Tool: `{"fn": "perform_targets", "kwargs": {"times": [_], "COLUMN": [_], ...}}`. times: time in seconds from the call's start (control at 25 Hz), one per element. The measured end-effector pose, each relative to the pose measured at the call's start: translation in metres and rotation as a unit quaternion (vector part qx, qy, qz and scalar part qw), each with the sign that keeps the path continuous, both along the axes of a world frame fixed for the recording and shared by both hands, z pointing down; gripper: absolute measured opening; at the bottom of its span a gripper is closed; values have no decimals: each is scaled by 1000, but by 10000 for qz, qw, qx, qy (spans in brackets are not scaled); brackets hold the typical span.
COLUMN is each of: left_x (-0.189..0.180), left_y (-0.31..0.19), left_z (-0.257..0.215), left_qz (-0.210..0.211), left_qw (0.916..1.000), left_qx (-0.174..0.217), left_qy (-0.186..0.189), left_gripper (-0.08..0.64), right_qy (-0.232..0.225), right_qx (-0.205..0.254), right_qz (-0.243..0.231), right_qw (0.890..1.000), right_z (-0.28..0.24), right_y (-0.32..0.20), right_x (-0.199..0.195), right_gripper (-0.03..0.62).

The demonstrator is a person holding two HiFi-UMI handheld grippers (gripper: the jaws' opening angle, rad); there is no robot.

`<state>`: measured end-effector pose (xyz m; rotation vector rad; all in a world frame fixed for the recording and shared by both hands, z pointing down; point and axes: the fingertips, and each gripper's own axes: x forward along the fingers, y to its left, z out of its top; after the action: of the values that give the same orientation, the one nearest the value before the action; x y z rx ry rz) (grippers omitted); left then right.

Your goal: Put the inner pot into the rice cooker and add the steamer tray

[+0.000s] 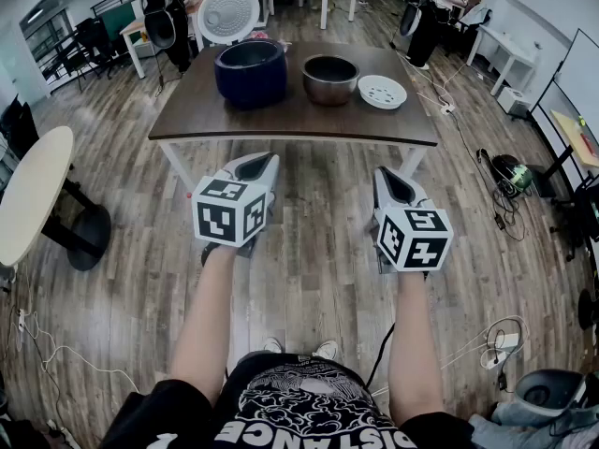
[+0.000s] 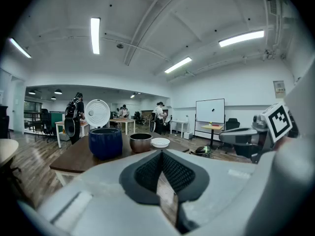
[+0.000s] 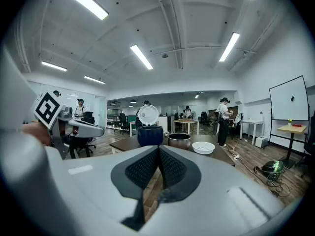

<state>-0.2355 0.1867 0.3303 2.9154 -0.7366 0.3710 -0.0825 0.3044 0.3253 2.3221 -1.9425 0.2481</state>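
Note:
A dark blue rice cooker (image 1: 251,71) stands on the brown table (image 1: 299,115) with its round white lid (image 1: 227,13) raised behind it. Right of it sits the metal inner pot (image 1: 329,79), then the white steamer tray (image 1: 382,92). All three also show far ahead in the gripper views: rice cooker (image 2: 105,142) (image 3: 150,135), inner pot (image 2: 141,142) (image 3: 179,140), steamer tray (image 2: 160,142) (image 3: 204,147). My left gripper (image 1: 262,165) and right gripper (image 1: 386,178) hang side by side before the table's near edge, over the floor. Both are shut with nothing held.
A round pale table (image 1: 28,193) stands at the left. Cables and a power strip (image 1: 496,355) lie on the wooden floor at the right. Other desks, chairs, a whiteboard (image 2: 210,116) and several people fill the room beyond the table.

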Motion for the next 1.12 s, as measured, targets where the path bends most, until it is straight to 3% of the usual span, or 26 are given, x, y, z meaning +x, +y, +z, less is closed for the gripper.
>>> {"fn": "perform_targets", "kwargs": {"times": [0.72, 1.12], "left_x": [40, 53], "left_y": [31, 40], "left_z": [3, 6], "left_qz": [-216, -320], "left_qw": [9996, 9993], "left_qx": [-74, -8], "left_qy": [-178, -216], "left_gripper": [3, 54], "right_qy": [-153, -229], "right_qx": [90, 74], "right_qz": [-106, -253], "right_qw": [9998, 9994], "right_z": [0, 6], "right_y": [20, 24], "right_x": [42, 58], "right_gripper": [9, 81]}}
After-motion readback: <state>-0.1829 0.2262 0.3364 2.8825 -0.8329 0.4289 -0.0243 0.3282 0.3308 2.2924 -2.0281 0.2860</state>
